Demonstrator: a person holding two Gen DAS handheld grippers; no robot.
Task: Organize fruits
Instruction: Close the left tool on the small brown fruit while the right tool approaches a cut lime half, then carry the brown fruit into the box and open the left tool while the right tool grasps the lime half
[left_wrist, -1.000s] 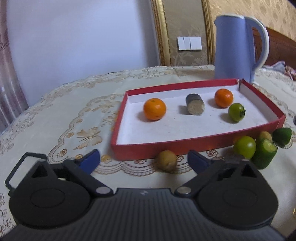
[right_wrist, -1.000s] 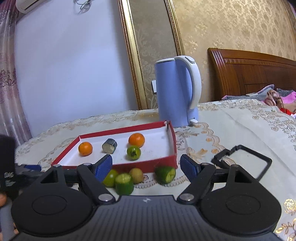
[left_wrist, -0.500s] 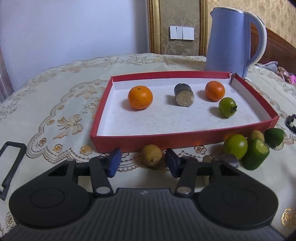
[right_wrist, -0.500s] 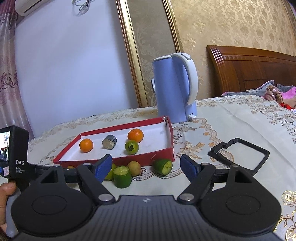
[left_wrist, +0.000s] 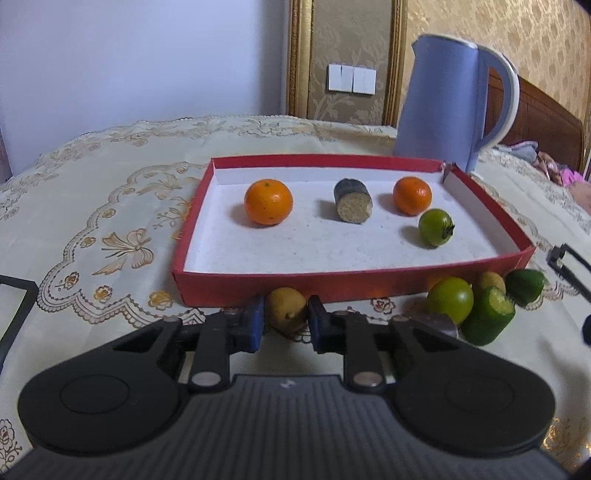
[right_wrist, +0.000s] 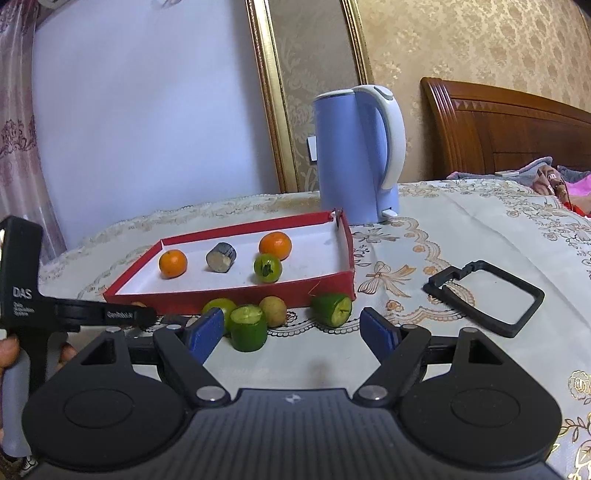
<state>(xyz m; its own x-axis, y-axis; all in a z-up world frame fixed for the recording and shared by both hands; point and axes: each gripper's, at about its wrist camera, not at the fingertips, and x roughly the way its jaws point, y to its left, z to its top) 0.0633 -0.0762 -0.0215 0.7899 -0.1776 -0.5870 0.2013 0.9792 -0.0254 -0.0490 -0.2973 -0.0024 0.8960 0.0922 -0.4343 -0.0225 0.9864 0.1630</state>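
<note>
While left fingers (left_wrist: 255, 324) pinch one kiwi (left_wrist: 286, 312), right fingers (right_wrist: 205, 329) spread, two oranges (left_wrist: 268, 202) boxed.

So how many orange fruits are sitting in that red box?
2. One orange fruit lies toward the left end of the red box; the other lies toward the right end, just behind a green fruit. None seems hidden.
</note>
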